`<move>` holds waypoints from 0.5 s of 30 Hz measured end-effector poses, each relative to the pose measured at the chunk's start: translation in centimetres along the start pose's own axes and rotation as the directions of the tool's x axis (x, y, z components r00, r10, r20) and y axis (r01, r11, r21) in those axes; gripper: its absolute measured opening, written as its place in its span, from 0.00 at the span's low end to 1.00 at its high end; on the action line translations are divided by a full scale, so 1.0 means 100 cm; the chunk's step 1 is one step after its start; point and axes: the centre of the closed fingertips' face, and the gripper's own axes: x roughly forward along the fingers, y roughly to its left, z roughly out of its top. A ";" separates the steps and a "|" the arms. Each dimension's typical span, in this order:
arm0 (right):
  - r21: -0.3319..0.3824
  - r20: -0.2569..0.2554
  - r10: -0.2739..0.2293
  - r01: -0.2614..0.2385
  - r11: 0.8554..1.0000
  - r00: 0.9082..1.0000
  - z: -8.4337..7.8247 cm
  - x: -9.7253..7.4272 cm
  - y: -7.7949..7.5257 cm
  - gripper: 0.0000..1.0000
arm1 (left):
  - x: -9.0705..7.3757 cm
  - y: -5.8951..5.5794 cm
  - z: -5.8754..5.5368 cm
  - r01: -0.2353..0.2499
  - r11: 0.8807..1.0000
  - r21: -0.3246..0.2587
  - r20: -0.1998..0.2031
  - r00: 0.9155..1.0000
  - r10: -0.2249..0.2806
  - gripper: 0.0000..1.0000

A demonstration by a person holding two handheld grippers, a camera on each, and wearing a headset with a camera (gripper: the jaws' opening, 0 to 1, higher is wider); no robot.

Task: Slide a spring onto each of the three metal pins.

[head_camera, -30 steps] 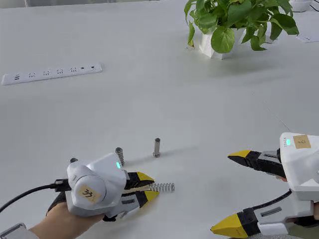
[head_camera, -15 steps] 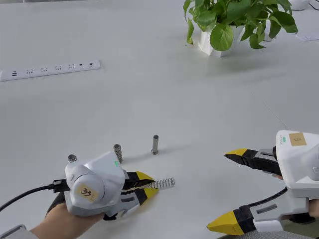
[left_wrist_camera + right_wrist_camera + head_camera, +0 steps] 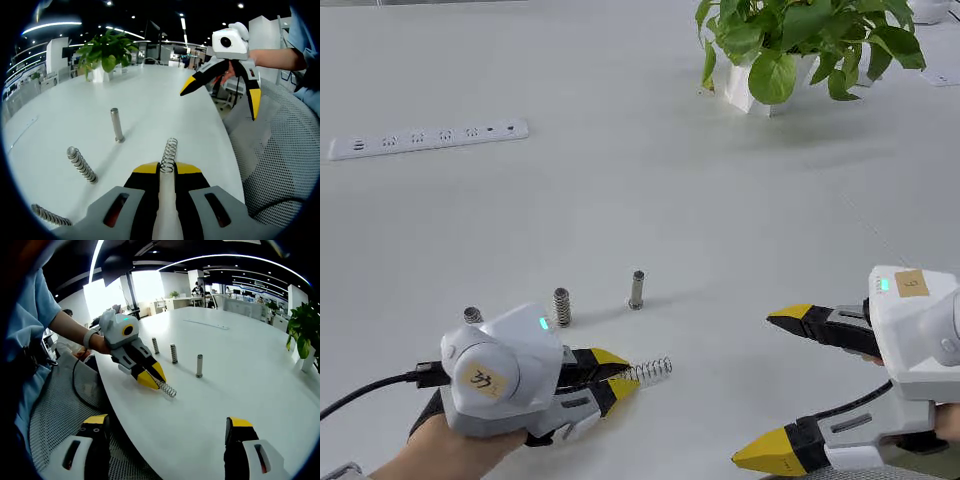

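Note:
My left gripper (image 3: 623,377) is shut on one end of a loose spring (image 3: 650,371), whose free end points up and to the right, just off the white table (image 3: 620,180). Behind it stands a bare metal pin (image 3: 637,289). Left of that pin are two pins wearing springs, one (image 3: 561,306) close by and one (image 3: 473,316) further left. In the left gripper view the spring (image 3: 169,154) sticks out past the fingertips toward the bare pin (image 3: 116,125). My right gripper (image 3: 768,390) hovers open at the right, holding nothing. In the right gripper view the spring (image 3: 166,386) and the bare pin (image 3: 199,365) lie ahead.
A potted plant (image 3: 790,50) stands at the back right and a white power strip (image 3: 428,139) lies at the back left. A black cable (image 3: 365,392) trails from the left gripper. A mesh chair (image 3: 280,165) sits at the table's near edge.
The spring's free end has lifted off the table and now tilts upward in the left gripper. The right gripper has hardly moved; the head view has shifted a little.

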 end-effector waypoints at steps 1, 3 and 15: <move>-0.002 0.000 0.002 -0.002 1.000 1.000 0.001 0.000 0.000 0.96 | -0.002 -0.001 0.002 0.000 1.000 -0.001 0.005 1.000 0.000 0.07; -0.006 0.001 0.004 -0.004 1.000 1.000 0.002 0.001 0.000 0.95 | -0.006 -0.002 0.005 0.001 1.000 -0.001 0.013 1.000 -0.001 0.07; -0.087 -0.017 0.025 -0.027 0.996 1.000 0.019 0.013 0.000 0.94 | -0.047 -0.007 0.025 -0.034 0.999 -0.003 0.078 0.996 0.034 0.07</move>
